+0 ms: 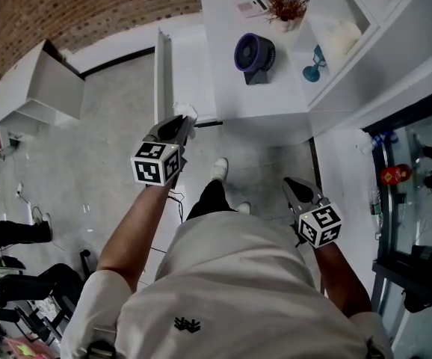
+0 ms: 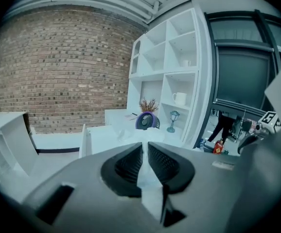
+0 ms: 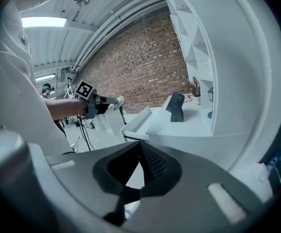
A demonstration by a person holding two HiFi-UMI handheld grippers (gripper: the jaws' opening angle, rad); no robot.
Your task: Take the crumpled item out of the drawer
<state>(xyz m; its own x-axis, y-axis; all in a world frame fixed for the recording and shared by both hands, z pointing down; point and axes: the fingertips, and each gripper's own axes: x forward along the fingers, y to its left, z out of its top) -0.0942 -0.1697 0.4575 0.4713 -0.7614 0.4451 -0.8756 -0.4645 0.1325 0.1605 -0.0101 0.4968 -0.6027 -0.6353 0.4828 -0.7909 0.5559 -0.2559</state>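
Note:
My left gripper point(image 1: 180, 123) is shut on a white crumpled item point(image 1: 187, 111), held up in the air just in front of the near end of the open white drawer point(image 1: 161, 73). In the left gripper view the crumpled white item point(image 2: 148, 178) is pinched between the dark pads point(image 2: 128, 164), with the drawer point(image 2: 84, 140) beyond and below. My right gripper point(image 1: 292, 185) hangs lower at the right, shut with nothing in it. From the right gripper view point(image 3: 139, 147), the left gripper point(image 3: 101, 101) and its white item point(image 3: 117, 101) show above the drawer point(image 3: 135, 123).
The white desk point(image 1: 223, 96) carries a purple fan point(image 1: 254, 53), a dried plant point(image 1: 285, 2) and a blue goblet point(image 1: 314, 63) by white shelves. A white cabinet point(image 1: 33, 88) stands at the left, a dark glass-fronted unit point(image 1: 418, 185) at the right. Cables lie on the floor.

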